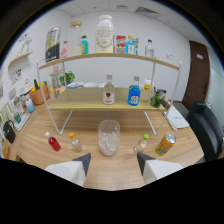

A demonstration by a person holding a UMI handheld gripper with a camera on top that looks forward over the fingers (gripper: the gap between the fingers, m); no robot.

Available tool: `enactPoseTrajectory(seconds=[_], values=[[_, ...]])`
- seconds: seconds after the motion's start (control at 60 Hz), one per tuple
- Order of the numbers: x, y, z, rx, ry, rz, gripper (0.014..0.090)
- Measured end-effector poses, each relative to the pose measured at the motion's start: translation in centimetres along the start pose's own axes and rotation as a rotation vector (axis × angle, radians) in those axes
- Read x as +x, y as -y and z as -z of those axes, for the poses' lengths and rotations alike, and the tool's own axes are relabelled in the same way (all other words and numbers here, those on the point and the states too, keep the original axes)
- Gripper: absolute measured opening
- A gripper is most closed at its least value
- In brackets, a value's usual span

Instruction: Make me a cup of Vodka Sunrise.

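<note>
A clear glass cup (108, 137) holding ice stands on the wooden table (120, 170), just ahead of my fingers and centred between them. My gripper (112, 161) is open with nothing between its fingers. A small bottle of red liquid (53, 142) and a small orange-capped bottle (75, 142) stand left of the cup. A small green-capped bottle (142, 143) and a yellow can (165, 144) stand to its right. On the lower shelf behind the cup are a clear bottle with a red label (108, 91) and a blue bottle (134, 93).
A two-level wooden rack (80, 100) on white legs stands behind the cup. Its top shelf carries a large white jar (104, 34) and several bottles. An orange pot (37, 95) and clutter sit at the left; a dark chair (207, 130) is at the right.
</note>
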Motion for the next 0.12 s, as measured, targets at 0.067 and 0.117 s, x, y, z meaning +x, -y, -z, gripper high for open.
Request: enactPoseTrajectory(seconds=[0.067,0.117], values=[[-0.26,-0.02,0.02,-0.003,0.003,0.002,0.0859],[-0.42,-0.08,0.01,-0.004,0.004,0.003,0.0858]])
